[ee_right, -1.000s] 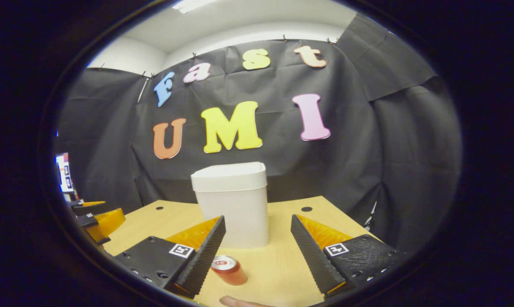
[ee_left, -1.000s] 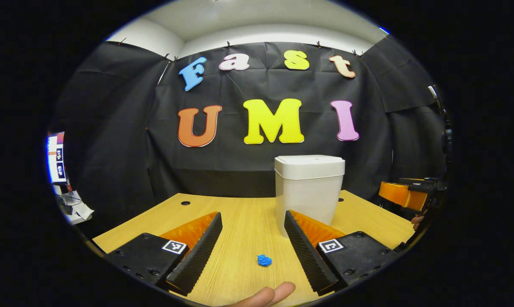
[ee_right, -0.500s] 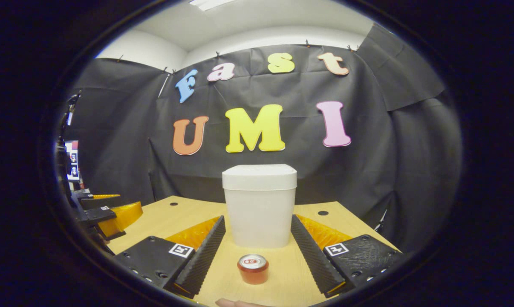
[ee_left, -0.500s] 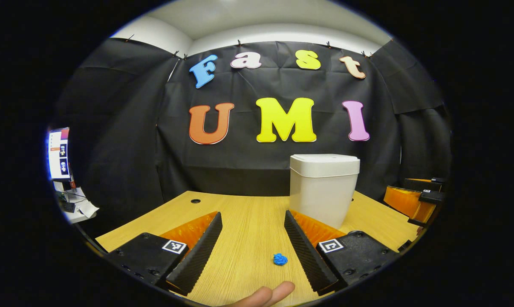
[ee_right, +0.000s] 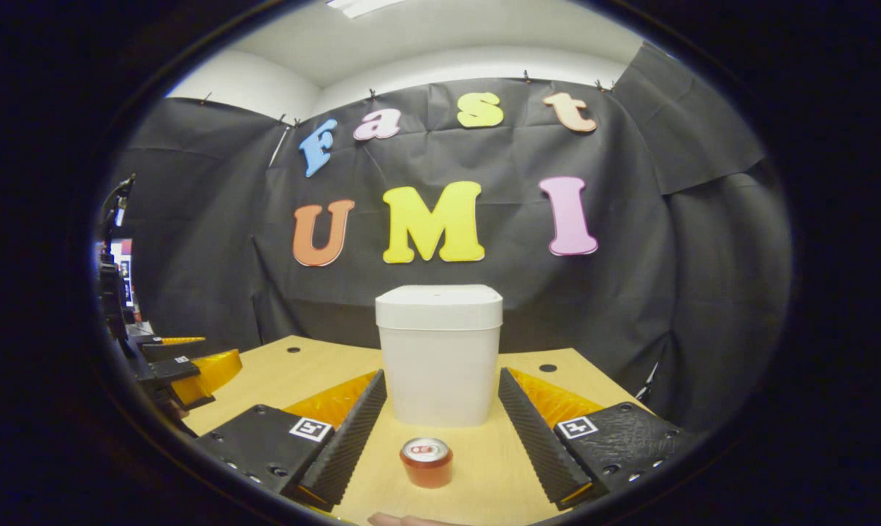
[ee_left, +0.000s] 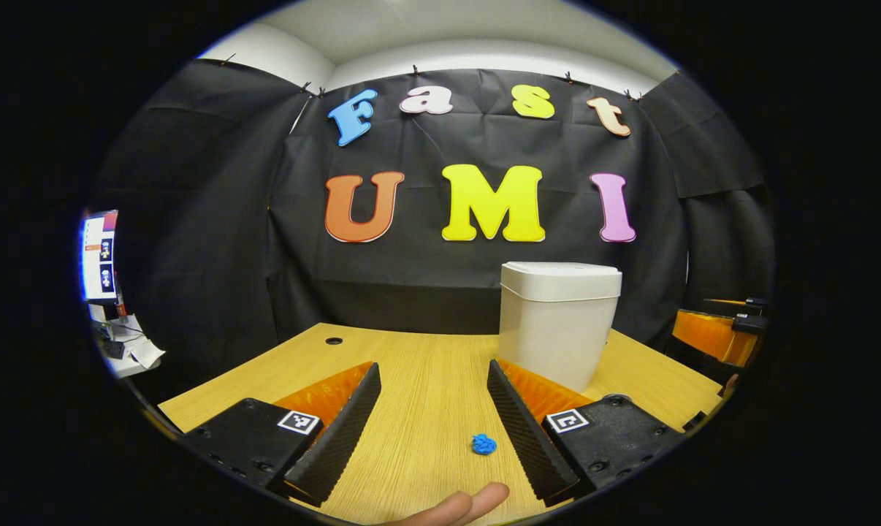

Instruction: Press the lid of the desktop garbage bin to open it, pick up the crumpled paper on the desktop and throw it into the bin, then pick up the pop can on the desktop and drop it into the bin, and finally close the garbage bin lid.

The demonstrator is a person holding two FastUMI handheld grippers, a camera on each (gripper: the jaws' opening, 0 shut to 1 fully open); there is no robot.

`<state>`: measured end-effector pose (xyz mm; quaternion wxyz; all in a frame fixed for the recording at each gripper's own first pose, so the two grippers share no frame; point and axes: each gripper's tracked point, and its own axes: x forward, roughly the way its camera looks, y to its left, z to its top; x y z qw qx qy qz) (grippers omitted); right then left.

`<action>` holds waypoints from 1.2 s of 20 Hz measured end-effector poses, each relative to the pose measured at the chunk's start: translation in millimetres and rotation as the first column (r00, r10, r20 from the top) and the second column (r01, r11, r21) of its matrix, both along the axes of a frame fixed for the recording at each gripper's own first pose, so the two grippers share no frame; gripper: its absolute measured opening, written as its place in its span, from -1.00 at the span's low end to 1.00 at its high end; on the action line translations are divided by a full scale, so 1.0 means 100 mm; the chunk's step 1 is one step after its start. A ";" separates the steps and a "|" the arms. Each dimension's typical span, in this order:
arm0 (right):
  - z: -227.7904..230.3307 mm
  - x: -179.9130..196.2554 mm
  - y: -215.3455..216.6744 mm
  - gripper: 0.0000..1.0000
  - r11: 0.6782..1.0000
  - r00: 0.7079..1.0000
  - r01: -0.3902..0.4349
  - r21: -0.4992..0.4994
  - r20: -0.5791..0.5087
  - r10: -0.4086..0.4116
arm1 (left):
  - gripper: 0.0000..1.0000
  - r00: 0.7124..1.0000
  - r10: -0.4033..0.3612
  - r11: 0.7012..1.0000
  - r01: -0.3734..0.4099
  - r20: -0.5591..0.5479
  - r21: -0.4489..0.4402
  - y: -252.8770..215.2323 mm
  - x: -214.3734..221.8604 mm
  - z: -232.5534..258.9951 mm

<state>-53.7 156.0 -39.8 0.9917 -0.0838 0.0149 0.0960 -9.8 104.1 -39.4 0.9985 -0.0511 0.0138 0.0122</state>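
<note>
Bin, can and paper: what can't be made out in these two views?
- Bin inside: closed lid hides it, both views.
- Can label: too small, right gripper view.
- Paper: too small to show folds, left gripper view.
- Fingertip: cut off by the bottom edge.

Cut-off edges, hidden patches and things too small to read

In the left gripper view, the left claw (ee_left: 429, 431) hides the lower front corner of the garbage bin (ee_left: 557, 321), a fingertip (ee_left: 477, 502) is cropped at the bottom, the right claw (ee_left: 718, 332) is clipped at the right rim, and the crumpled paper (ee_left: 483, 443) is too small for its folds to show. In the right gripper view, the right claw (ee_right: 442, 438) covers desk (ee_right: 484, 482) on both sides of the pop can (ee_right: 426, 462), the can's markings are too small to read, and the left claw (ee_right: 185, 365) is partly cropped at the left rim.
</note>
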 end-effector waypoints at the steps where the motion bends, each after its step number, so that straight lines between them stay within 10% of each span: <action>1: 0.04 0.02 0.00 0.92 1.000 1.000 0.001 0.001 0.005 -0.001 | 0.93 1.000 -0.003 1.000 0.003 -0.004 -0.001 0.00 0.02 -0.01; 17: 0.79 1.04 0.34 0.86 0.998 1.000 0.010 -0.058 0.015 -0.010 | 0.94 0.999 -0.025 1.000 0.025 -0.023 -0.016 0.03 0.06 -0.10; 24: 0.93 1.63 0.59 0.08 0.999 0.999 0.024 -0.032 0.025 -0.023 | 0.94 0.999 -0.038 0.999 0.038 -0.010 -0.016 0.02 0.05 -0.09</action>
